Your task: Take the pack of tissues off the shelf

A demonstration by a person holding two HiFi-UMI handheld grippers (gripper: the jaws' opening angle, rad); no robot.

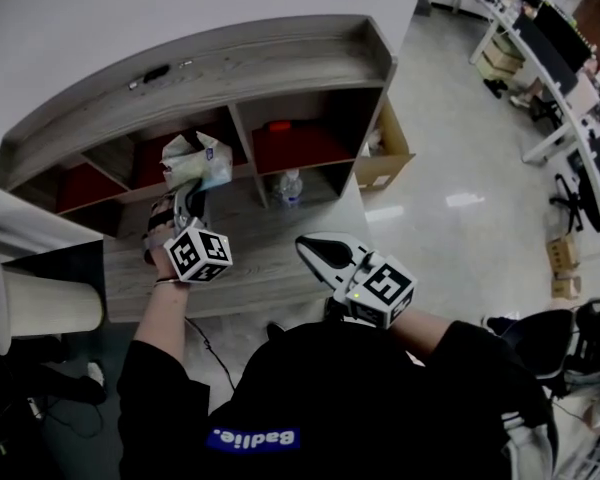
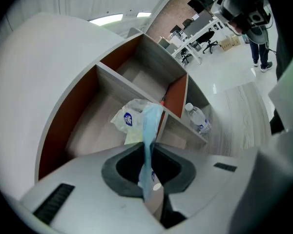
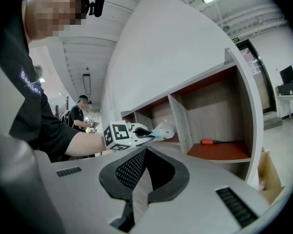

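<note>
Left gripper [image 2: 147, 149] fingers pinch the pack [image 2: 131, 120], its blue label unreadable; right gripper [image 3: 142, 152] fingers together, empty. Shirt [image 1: 253, 437] reads "Badlie."

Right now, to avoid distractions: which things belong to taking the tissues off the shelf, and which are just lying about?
Job in hand:
pack of tissues
shelf
left gripper, clamped on the pack

Lying about:
water bottle
orange tool
cardboard box
</note>
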